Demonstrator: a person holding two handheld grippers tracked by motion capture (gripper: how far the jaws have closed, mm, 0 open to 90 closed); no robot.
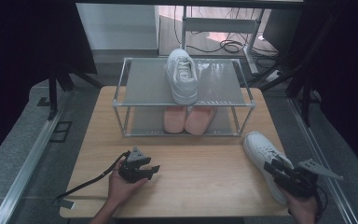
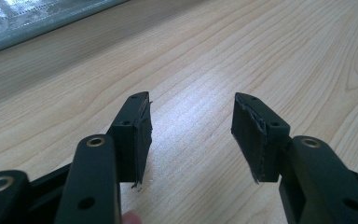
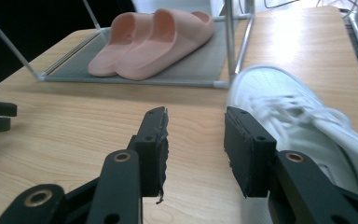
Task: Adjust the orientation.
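Now two hand-held grippers sit over a pale wooden table [image 1: 200,172], the right one beside a white sneaker [image 1: 261,154].

Right gripper [image 3: 193,140]: black jaws parted, grasping nothing, their rubbery pads ragged at the edges; the laced, blurred sneaker lies just to their right, partly cut off by the frame. From above, its long axis runs from the near right edge toward the rack, with the hand covering its near end. Left gripper [image 2: 191,135]: jaws released over bare wood grain. Beyond stands a wire-framed rack [image 1: 121,103]; a second white sneaker [image 1: 182,77] rests on top, smooth pink slides [image 1: 189,119] below.
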